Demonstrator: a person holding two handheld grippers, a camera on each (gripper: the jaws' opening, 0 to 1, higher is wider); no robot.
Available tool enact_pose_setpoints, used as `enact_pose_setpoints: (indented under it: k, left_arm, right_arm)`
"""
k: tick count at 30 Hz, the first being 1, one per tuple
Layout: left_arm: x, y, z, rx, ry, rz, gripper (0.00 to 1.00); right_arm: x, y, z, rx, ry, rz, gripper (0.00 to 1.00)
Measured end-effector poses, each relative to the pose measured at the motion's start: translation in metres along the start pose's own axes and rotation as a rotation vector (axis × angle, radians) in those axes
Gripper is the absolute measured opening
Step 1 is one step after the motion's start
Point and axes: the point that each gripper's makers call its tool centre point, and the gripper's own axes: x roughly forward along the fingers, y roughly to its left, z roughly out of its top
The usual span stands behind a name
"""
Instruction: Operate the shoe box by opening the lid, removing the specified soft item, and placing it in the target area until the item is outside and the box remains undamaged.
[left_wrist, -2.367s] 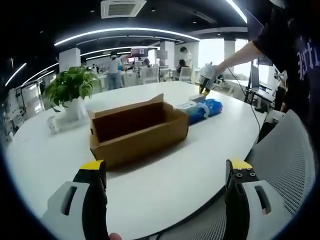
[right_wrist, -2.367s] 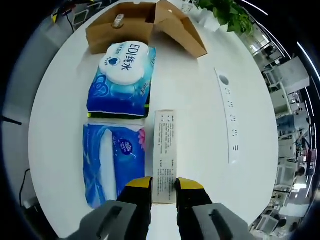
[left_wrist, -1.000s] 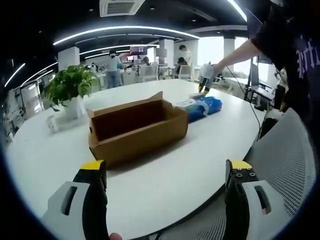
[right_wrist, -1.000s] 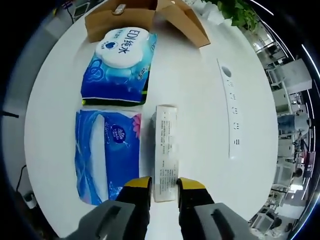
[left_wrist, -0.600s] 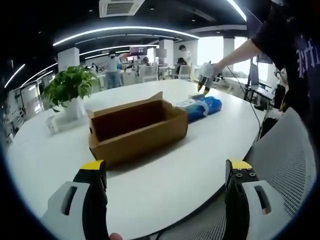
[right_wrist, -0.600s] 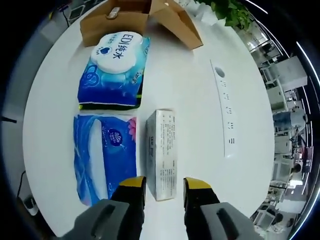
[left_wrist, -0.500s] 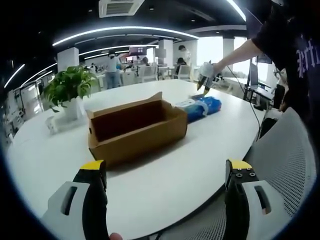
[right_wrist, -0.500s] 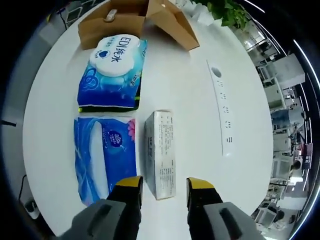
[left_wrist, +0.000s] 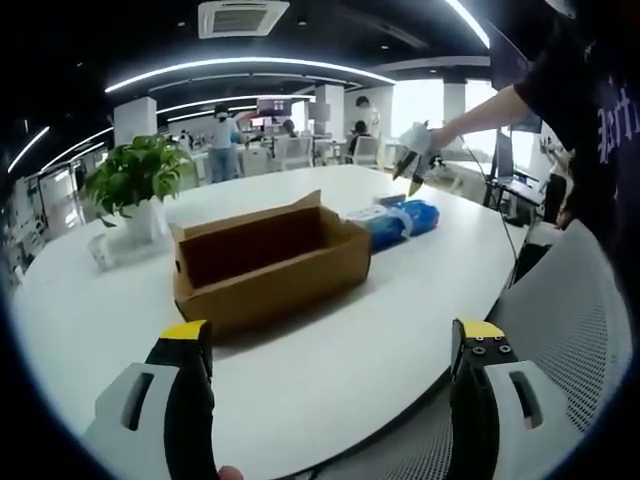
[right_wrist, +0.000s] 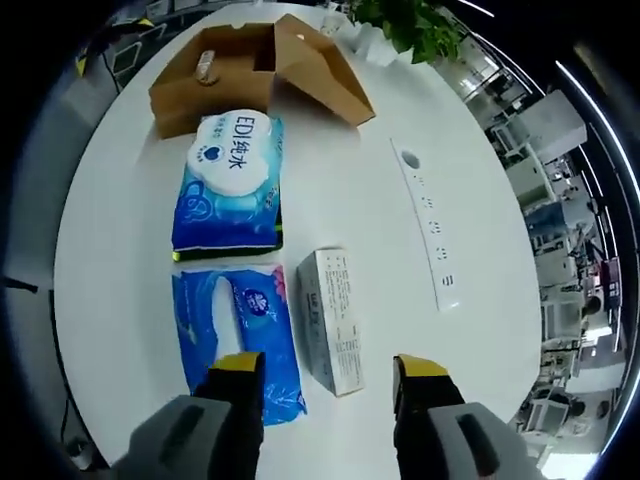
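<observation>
Right gripper (right_wrist: 326, 372) now hangs above the table (right_wrist: 400, 260) with jaws spread wide and nothing between them; a second ago they were pinched on the near end of the carton (right_wrist: 335, 320), then parted. The carton lies flat on the table, clear of both jaws, just beside the tissue pack (right_wrist: 238, 335) on its left; whether they touch I cannot tell. Beyond that, the wipes pack (right_wrist: 228, 190) lies between the tissue pack and the box (right_wrist: 215, 75). The right view has drawn up and back since the release, so more table shows. In the left gripper view the right gripper (left_wrist: 412, 160) is raised above the blue packs (left_wrist: 400, 218), where earlier it sat low against them. Box is open, lid flap (right_wrist: 320, 65) folded out to the side, walls look unbent; a small pale item (right_wrist: 207, 66) lies inside near one wall, kind unclear. Left gripper (left_wrist: 330, 395) is held low at the table's near edge, jaws wide apart, empty, well apart from the box, as before. Reading: the carton's placement looks finished, three items are out and lined up, and the box looks sound. If the item left inside counts, one more reach remains.
</observation>
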Motion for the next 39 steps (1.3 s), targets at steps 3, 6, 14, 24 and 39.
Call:
enact_pose_setpoints:
  k: [3,6,14,24,39]
  left_arm:
    - [0.0,0.0,0.0,0.002,-0.002,-0.003,0.99]
    - [-0.001,0.0,0.001,-0.003,-0.013,-0.008,0.99]
    - [-0.001,-0.003,0.004,-0.014,-0.026,-0.011,0.99]
    - [-0.002,-0.006,0.004,-0.016,-0.023,-0.025,0.99]
    - [-0.003,-0.01,0.002,-0.011,-0.013,-0.05,0.99]
  right_arm:
    - [-0.006,0.005,0.004,0.046,-0.022,-0.007,0.57]
    - [-0.011,0.012,0.007,0.098,-0.037,-0.01,0.63]
    - [-0.021,0.042,0.015,0.209,-0.09,-0.01,0.71]
    - [-0.035,0.072,0.024,0.327,-0.159,-0.039,0.84]
    - [-0.05,0.116,0.033,0.482,-0.262,-0.092,0.93]
